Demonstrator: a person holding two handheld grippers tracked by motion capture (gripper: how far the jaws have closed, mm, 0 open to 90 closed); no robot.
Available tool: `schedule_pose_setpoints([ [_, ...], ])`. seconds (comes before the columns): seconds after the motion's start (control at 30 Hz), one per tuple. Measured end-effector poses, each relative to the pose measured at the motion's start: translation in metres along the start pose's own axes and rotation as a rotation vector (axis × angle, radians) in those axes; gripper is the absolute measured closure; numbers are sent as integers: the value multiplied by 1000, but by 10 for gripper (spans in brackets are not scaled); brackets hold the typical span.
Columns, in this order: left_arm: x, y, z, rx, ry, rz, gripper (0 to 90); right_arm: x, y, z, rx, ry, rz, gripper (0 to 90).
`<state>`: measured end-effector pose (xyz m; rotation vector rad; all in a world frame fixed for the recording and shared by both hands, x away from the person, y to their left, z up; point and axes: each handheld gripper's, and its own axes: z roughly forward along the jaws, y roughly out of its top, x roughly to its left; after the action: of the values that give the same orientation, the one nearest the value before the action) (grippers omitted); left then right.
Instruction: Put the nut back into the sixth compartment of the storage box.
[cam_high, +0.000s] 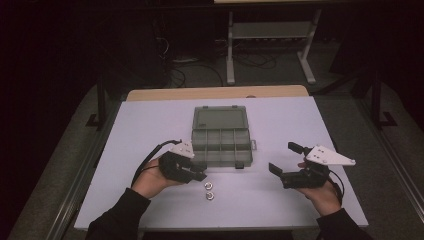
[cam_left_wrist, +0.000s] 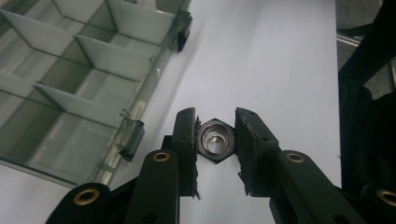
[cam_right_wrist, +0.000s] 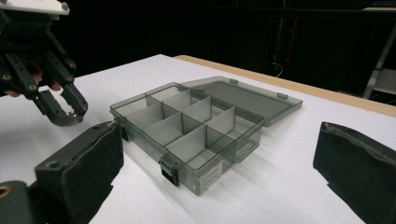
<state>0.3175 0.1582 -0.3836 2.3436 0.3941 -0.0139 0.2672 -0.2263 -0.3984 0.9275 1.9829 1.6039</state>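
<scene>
Nut (cam_left_wrist: 215, 140) sits clamped between my left gripper (cam_left_wrist: 215, 135) jaws, seen close in its own view; from above, two more nuts (cam_high: 209, 191) lie near the table's (cam_high: 280, 200) front edge. My right gripper (cam_right_wrist: 219, 154) jaws stand wide apart, empty.

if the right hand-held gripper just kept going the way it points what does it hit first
Probably the open compartment box: it lies straight ahead between the wide-open jaws of the right hand-held gripper, near corner and latch first. Exact depth is unclear.
</scene>
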Motion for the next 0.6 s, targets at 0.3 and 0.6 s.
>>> schedule_pose_setpoints([
  [0.3,8,12,-6,-11,41,-28,707,0,0,0,0,-3,-9,10],
  [0.6,19,26,-6,-32,57,-36,707,0,0,0,-2,-2,-1,10],
])
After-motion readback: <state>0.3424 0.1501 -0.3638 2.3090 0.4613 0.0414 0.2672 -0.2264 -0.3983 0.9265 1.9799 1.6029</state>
